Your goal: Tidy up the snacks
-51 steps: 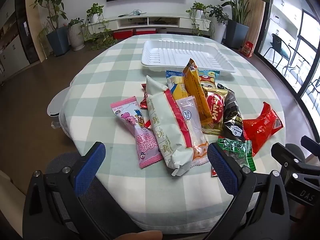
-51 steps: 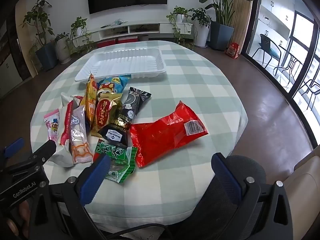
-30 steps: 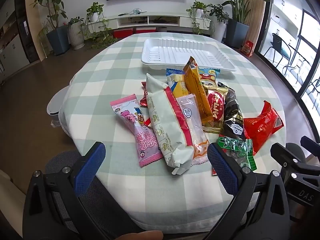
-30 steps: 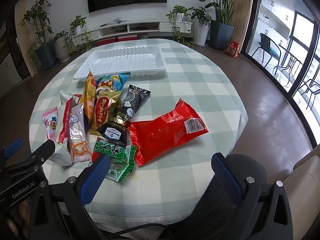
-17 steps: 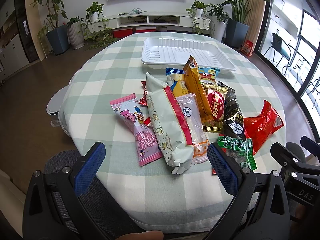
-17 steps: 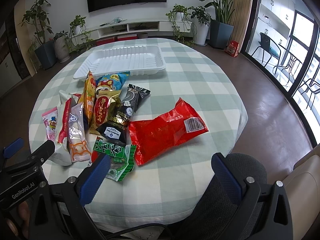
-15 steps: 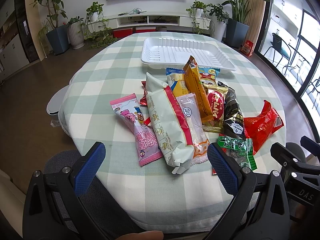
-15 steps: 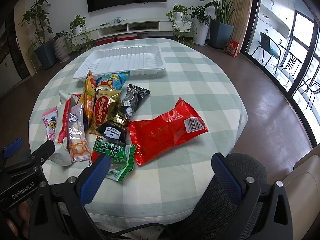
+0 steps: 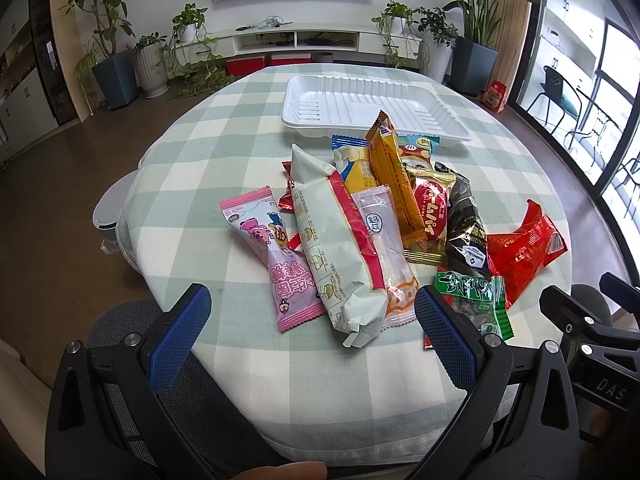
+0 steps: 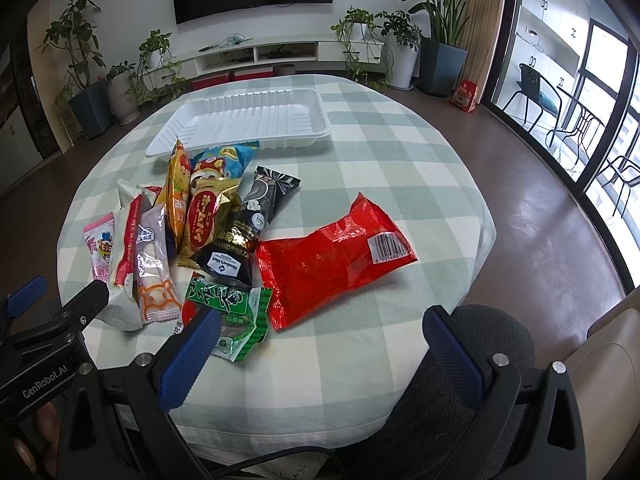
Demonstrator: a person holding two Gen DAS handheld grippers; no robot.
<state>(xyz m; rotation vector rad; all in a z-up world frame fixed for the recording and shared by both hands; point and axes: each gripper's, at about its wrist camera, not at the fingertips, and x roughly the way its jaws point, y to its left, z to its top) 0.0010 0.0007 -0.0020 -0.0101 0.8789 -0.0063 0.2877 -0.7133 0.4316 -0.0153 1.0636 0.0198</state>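
Observation:
A pile of snack packets lies on the round checked table point(image 9: 208, 152). It holds a pink packet point(image 9: 272, 256), a long white packet with a red stripe point(image 9: 332, 248), a clear packet point(image 9: 384, 236), an orange packet point(image 9: 394, 184), a black packet point(image 10: 248, 224), a green packet point(image 10: 232, 308) and a red bag point(image 10: 336, 260). An empty white tray point(image 9: 372, 104) stands beyond the pile; it also shows in the right wrist view point(image 10: 244, 122). My left gripper point(image 9: 312, 332) is open and empty at the near edge. My right gripper point(image 10: 320, 348) is open and empty, below the red bag.
A grey mesh chair point(image 10: 472, 400) sits under the table's near edge. Potted plants point(image 9: 116, 60), a low TV shelf point(image 9: 296, 40) and glass doors point(image 10: 592, 92) ring the room beyond the table.

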